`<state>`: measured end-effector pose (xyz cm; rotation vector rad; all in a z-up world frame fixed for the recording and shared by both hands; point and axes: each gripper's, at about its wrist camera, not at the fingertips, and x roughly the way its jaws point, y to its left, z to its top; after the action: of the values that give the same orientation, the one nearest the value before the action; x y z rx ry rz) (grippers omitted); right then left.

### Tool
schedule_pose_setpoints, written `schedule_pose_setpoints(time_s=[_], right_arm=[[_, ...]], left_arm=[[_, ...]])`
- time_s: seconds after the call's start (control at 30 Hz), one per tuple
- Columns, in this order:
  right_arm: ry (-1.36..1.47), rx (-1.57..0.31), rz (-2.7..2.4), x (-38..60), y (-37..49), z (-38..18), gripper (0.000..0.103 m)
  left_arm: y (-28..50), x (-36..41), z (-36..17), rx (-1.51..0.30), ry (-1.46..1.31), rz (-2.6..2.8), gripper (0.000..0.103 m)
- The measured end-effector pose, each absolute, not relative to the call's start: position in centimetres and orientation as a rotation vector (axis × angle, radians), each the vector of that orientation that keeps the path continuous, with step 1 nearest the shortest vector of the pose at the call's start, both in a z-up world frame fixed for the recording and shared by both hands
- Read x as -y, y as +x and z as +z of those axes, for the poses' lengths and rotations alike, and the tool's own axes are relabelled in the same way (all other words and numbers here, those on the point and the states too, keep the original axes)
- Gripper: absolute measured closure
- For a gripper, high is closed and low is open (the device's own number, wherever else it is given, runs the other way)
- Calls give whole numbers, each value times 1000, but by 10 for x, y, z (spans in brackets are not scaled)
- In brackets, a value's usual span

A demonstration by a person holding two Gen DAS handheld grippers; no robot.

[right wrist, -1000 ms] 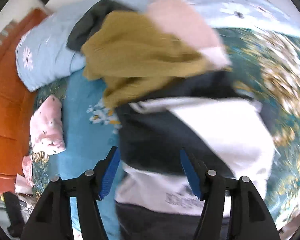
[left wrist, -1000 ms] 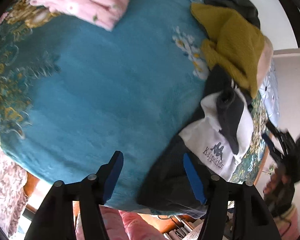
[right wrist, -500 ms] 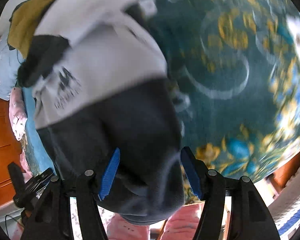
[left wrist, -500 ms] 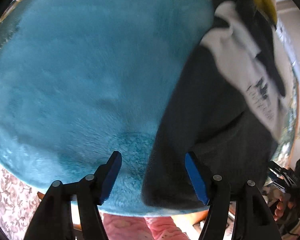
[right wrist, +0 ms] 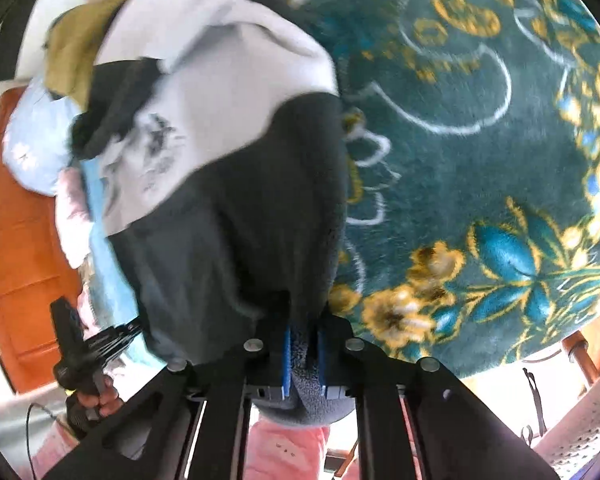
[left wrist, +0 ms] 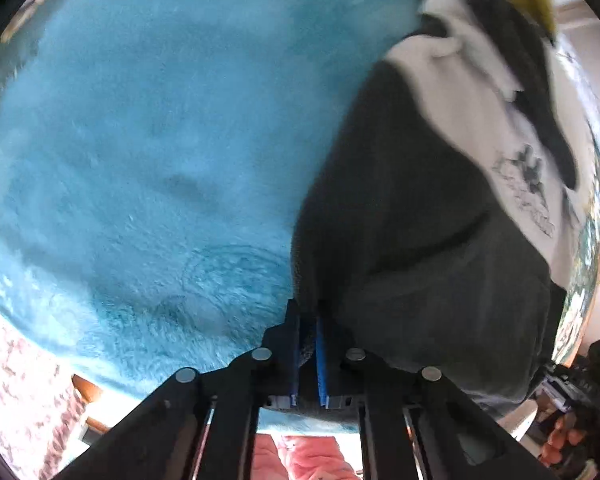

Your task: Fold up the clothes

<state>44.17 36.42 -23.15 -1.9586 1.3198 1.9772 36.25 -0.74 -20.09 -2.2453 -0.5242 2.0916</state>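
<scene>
Left wrist: plush teal blanket [left wrist: 148,128], floral border [right wrist: 500,264].

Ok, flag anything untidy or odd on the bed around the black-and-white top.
The mustard garment lies crumpled in a heap against the black-and-white top, which is rumpled too. Both tongs, left and right, have just closed on its dark hem. Nothing looks damaged.

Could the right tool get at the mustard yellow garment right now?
Probably not: the right tool is shut on the dark and white sweatshirt's hem, and the mustard yellow garment lies beyond that sweatshirt.
</scene>
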Motion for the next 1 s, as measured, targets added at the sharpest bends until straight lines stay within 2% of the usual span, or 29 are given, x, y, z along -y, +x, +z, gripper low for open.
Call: schedule_pose_setpoints(time_s=[0.17, 0.3, 0.37, 0.4, 0.43, 0.47, 0.53, 0.6, 0.63, 0.67, 0.7, 0.73, 1.0], right_arm=[[-1983, -1298, 1916, -382, 469, -230, 95], [-1988, -1275, 1925, -378, 463, -235, 92], [-1956, -1276, 1943, -380, 461, -234, 91], [-1942, -1275, 1950, -381, 461, -233, 80], [-1945, -1261, 1949, -379, 461, -235, 72], [-1949, -1248, 1947, -378, 462, -237, 61], [-1961, -1235, 1935, -375, 462, -243, 61], [-1953, -1312, 1877, -373, 461, -254, 61], [-1944, -1350, 1861, -373, 463, -255, 61], [-1934, -1382, 1855, -372, 463, -254, 67], [-1924, -1414, 1848, -371, 464, -253, 86], [-1913, -1446, 1842, -370, 464, -252, 92], [-1682, -1713, 1910, -398, 452, -182, 95]], left_arm=[[381, 17, -192, 432, -2238, 2096, 97], [373, 27, -197, 543, -2246, 2095, 91], [366, 31, -198, 549, -2243, 2105, 76], [363, 32, -198, 543, -2230, 2114, 58], [360, 33, -197, 537, -2216, 2124, 45], [358, 33, -198, 534, -2203, 2129, 44], [353, 31, -205, 547, -2205, 2085, 44], [351, 24, -217, 573, -2243, 1995, 46], [351, 20, -220, 568, -2258, 1964, 53], [351, 18, -219, 536, -2268, 1960, 63], [352, 16, -219, 504, -2277, 1956, 85], [351, 16, -216, 493, -2278, 1951, 93], [319, 72, -154, 729, -2154, 1880, 94]])
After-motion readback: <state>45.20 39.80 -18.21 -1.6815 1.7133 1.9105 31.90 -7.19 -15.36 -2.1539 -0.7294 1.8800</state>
